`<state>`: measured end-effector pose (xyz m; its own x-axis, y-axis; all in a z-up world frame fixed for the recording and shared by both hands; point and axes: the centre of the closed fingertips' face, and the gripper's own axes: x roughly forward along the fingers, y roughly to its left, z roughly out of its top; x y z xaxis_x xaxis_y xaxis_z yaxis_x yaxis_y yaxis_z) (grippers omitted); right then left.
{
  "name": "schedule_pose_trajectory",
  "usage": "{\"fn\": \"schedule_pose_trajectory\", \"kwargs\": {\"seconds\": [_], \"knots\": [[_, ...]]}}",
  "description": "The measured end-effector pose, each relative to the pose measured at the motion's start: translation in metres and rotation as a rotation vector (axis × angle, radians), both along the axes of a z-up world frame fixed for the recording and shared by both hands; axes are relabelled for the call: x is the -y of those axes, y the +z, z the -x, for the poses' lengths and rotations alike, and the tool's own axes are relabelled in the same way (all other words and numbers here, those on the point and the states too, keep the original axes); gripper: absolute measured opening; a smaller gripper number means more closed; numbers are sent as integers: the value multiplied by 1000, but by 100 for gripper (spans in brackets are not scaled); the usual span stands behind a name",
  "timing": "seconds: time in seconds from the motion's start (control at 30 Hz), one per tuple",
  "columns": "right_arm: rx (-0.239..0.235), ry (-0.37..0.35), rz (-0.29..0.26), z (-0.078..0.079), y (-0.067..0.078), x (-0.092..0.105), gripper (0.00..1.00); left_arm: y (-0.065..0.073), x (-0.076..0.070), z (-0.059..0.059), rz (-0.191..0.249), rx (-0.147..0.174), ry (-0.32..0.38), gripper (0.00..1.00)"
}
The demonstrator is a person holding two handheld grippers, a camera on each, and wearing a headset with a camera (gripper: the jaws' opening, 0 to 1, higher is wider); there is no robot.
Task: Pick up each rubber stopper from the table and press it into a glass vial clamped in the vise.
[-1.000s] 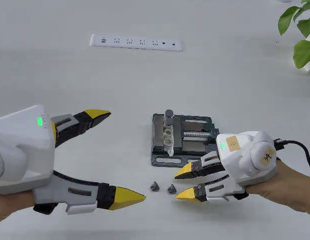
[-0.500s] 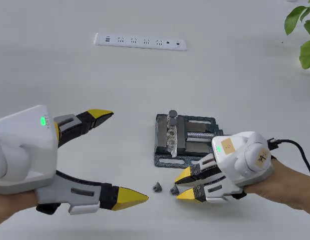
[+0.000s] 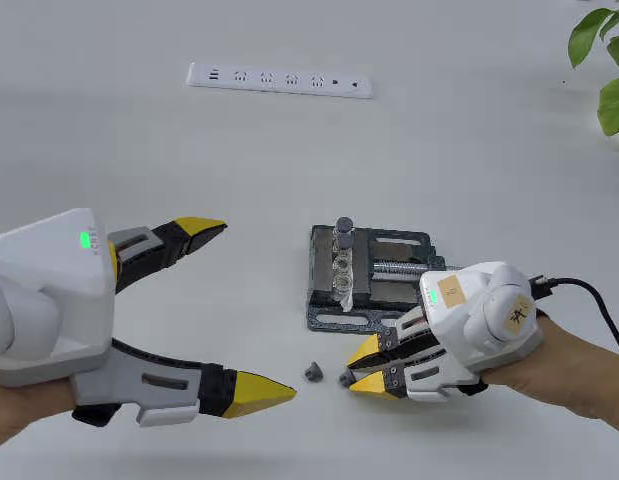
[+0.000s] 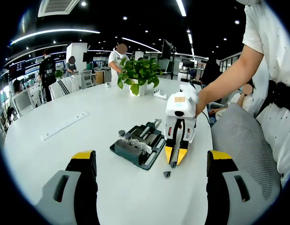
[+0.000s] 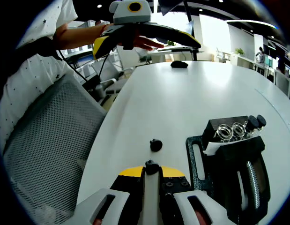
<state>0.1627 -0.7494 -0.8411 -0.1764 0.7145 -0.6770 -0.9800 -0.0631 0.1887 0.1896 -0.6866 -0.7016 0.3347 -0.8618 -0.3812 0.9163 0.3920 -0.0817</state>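
Right gripper view, right claw (image 5: 152,172) pinching stopper (image 5: 152,165), left claw (image 3: 255,310) agape

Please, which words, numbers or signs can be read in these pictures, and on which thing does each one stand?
Nothing can be read with certainty.
Orange label on the right hand-held gripper: one dark character, perhaps a digit, too blurred to read.
Round sticker on the same gripper: a dark mark, unreadable.
Power strip: no legible print.

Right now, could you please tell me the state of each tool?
Left tool: open, empty.
Right tool: shut on a small dark grey rubber stopper.
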Motion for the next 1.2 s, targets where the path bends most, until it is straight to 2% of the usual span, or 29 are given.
{"fn": "schedule_pose_trajectory", "kwargs": {"seconds": [0.4, 0.53, 0.63, 0.83, 0.97, 1.07, 1.2], "knots": [[-19, -49, -15, 0, 3, 3, 6, 2, 3, 2, 3, 4, -5, 97], [-20, -93, -40, -4, 15, 6, 6, 4, 7, 3, 7, 7, -14, 96], [-4, -125, -63, -8, 27, 10, 6, 6, 11, 4, 12, 15, -24, 93], [41, -216, -144, -15, 72, 15, 6, 15, 23, 6, 29, 36, -58, 86], [72, -271, -211, -18, 103, 17, 6, 25, 34, 8, 52, 45, -77, 77], [95, -311, -261, -18, 130, 17, 6, 41, 45, 9, 97, 59, -94, 71], [108, -349, -328, -14, 160, 15, 6, 55, 53, 13, 119, 73, -124, 64]]}}
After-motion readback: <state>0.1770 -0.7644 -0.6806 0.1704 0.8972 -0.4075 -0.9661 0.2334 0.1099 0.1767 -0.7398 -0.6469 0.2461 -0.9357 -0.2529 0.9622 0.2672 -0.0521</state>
